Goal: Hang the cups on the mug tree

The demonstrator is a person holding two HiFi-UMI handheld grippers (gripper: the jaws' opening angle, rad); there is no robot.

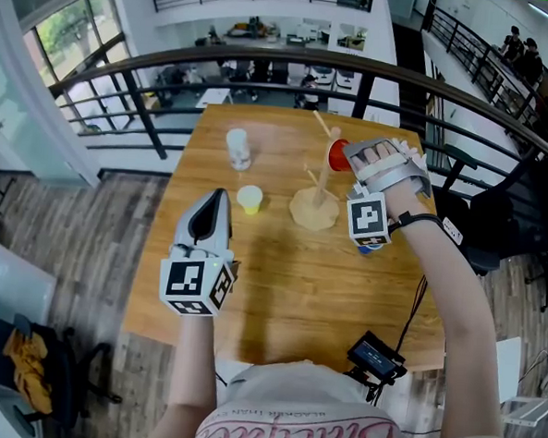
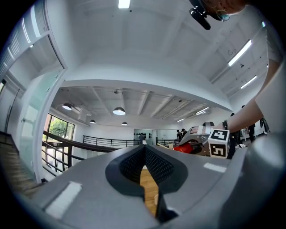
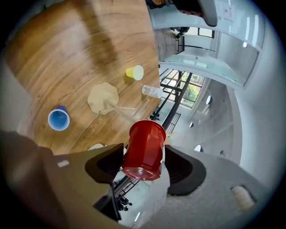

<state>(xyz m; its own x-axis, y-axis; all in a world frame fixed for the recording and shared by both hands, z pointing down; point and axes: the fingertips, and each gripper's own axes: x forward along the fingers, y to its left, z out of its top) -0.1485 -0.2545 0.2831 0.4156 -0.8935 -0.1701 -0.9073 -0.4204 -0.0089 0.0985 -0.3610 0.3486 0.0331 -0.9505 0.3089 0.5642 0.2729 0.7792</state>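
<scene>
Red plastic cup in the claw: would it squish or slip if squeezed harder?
Probably a bit squishy: the small red plastic cup looks thin-walled, and the right claw pinches it by its sides. Likely light, being small and hollow. Its shiny, tapered wall might slip out.

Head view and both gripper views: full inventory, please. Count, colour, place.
table: 1, light wood, centre
mug tree: 1, pale wood, standing on the table's far right part
red cup: 1, red, off the table, beside the tree
yellow cup: 1, yellow, on the table left of the tree
clear cup: 1, clear, on the table beyond the yellow cup
blue cup: 1, blue, on the table near the tree's base
black device: 1, black, table's near edge
railing: 1, dark, beyond the table
left gripper: 1, grey, jaws shut, empty
right gripper: 1, grey, jaws shut on the red cup
</scene>
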